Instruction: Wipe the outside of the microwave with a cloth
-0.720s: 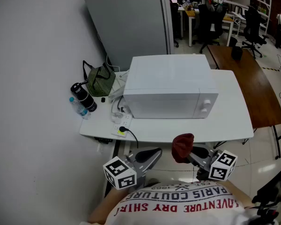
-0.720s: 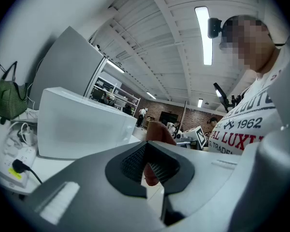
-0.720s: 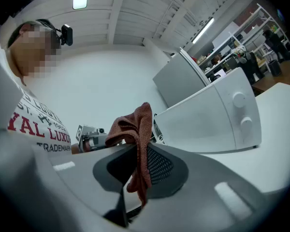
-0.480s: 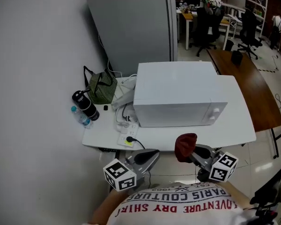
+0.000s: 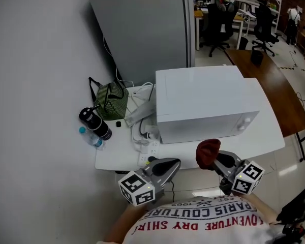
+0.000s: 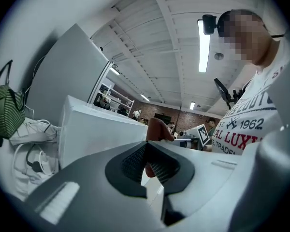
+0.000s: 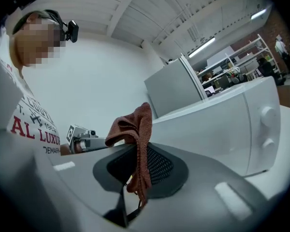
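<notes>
A white microwave [image 5: 206, 103] stands on the white table [image 5: 119, 156], its door and knobs facing me; it also shows as a white box in the left gripper view [image 6: 94, 134] and the right gripper view [image 7: 222, 129]. My right gripper [image 5: 212, 159] is shut on a reddish-brown cloth [image 5: 207, 151], held just in front of the table edge below the microwave's front. The cloth [image 7: 135, 129] hangs bunched from the closed jaws. My left gripper [image 5: 172, 165] is shut with nothing in it, at the table's front edge, left of the cloth [image 6: 158, 129].
Left of the microwave lie a green bag [image 5: 112, 98], a black bottle [image 5: 94, 122], a clear water bottle [image 5: 91, 139], and a power strip with cables [image 5: 145, 136]. A grey cabinet [image 5: 142, 29] stands behind. A brown table [image 5: 274, 85] adjoins on the right.
The head view has shifted, so the microwave and table sit further right and nearer. Both grippers have come slightly forward toward the table edge; the cloth stays held.
</notes>
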The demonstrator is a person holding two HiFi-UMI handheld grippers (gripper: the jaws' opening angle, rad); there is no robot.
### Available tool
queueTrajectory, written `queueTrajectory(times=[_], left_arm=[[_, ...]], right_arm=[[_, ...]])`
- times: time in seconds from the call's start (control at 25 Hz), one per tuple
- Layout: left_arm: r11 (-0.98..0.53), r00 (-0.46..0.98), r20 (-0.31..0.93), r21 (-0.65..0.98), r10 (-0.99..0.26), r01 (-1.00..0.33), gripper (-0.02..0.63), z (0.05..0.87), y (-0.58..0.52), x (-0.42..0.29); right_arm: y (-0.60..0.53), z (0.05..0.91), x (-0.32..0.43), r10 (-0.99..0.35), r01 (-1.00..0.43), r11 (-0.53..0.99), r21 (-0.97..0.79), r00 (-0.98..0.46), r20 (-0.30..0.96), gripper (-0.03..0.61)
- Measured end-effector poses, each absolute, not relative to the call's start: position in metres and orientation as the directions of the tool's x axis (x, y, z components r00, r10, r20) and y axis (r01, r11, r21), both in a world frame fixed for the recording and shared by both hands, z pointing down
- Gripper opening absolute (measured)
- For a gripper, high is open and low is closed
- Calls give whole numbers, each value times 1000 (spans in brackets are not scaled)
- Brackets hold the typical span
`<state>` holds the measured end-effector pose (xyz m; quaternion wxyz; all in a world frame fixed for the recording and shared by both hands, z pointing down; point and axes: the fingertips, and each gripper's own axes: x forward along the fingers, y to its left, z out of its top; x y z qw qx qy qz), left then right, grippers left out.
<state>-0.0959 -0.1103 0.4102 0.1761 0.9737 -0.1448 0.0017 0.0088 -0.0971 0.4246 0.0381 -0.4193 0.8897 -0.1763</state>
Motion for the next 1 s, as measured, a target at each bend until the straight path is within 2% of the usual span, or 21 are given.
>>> queueTrajectory(times=[0.24,0.64,1.0], left_arm=[[-881,948,49,358,-314,-310,6,407,-121,-108],[-789,865,95,370,-493,-490,5,413,-121,-183],[-686,777,140,392,-614,-613,5,424,-109,-235]], right_arm=[[-122,425,-7,-736,-710,624,-328,-675,61,44],[-184,434,-73,-672,-636,689,-348,-741,23,44],[-230,450,-122,-647,-629,713,-309,-760,53,44]])
